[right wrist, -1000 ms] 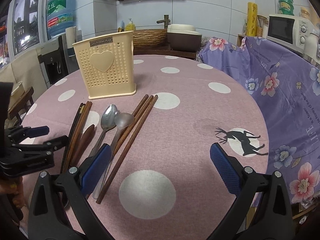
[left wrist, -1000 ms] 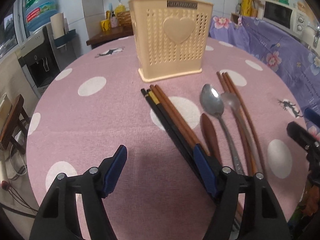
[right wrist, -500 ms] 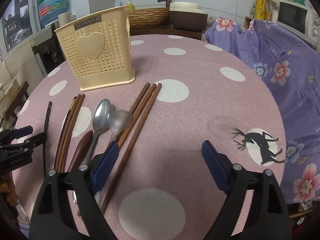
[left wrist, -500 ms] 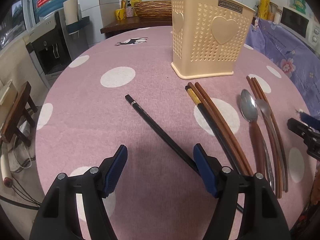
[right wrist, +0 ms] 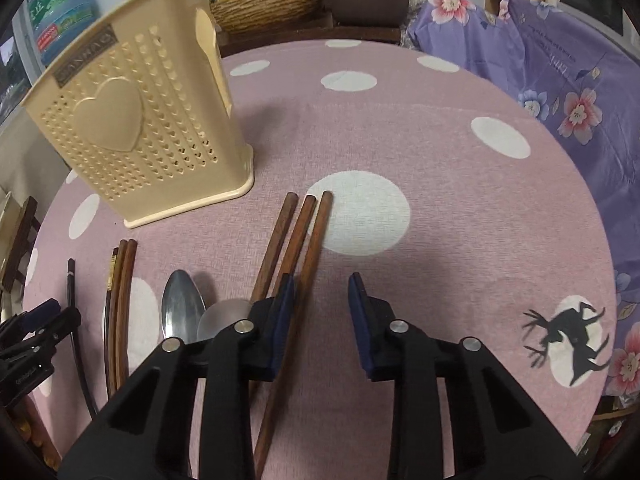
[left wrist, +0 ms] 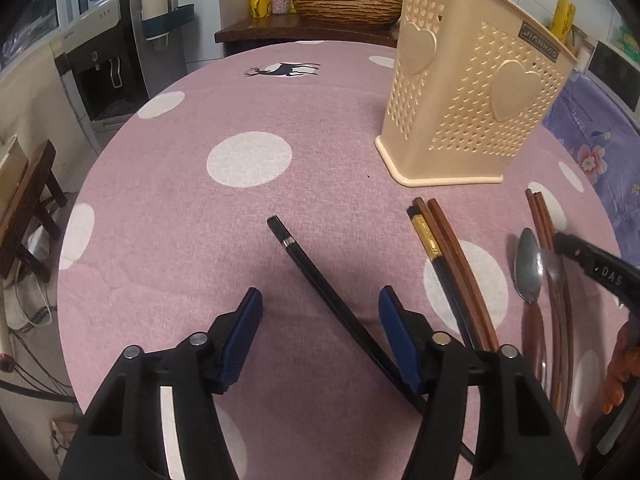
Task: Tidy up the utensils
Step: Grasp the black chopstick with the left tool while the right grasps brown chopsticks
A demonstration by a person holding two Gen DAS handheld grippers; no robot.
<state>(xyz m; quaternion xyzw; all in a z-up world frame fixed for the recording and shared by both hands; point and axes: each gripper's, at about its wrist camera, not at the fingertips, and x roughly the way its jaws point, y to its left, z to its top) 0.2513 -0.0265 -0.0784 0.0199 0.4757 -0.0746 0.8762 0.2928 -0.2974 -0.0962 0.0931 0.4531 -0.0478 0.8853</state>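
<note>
A cream perforated utensil basket (left wrist: 472, 92) (right wrist: 140, 128) stands on the pink dotted tablecloth. My left gripper (left wrist: 320, 312) is open low over the table, and a single black chopstick (left wrist: 320, 280) lies between its fingers. A gold-banded black chopstick with brown chopsticks (left wrist: 444, 256) lies to its right, then metal spoons (left wrist: 528, 268). My right gripper (right wrist: 320, 304) is open, narrower than before. Three brown chopsticks (right wrist: 300, 236) lie at its left finger, and the rightmost runs just inside that finger. Spoons (right wrist: 182, 308) lie further left.
The table is round, with its edge (left wrist: 80, 208) close on the left. A purple floral cloth (right wrist: 560, 60) covers furniture to the right. A wooden side table with a woven basket (left wrist: 344, 0) stands behind. A water dispenser (left wrist: 108, 64) stands at far left.
The black chopstick has been drawn left, away from the bundle, and now lies between the left fingers. The right gripper moved forward over the brown chopsticks and its jaws have narrowed.
</note>
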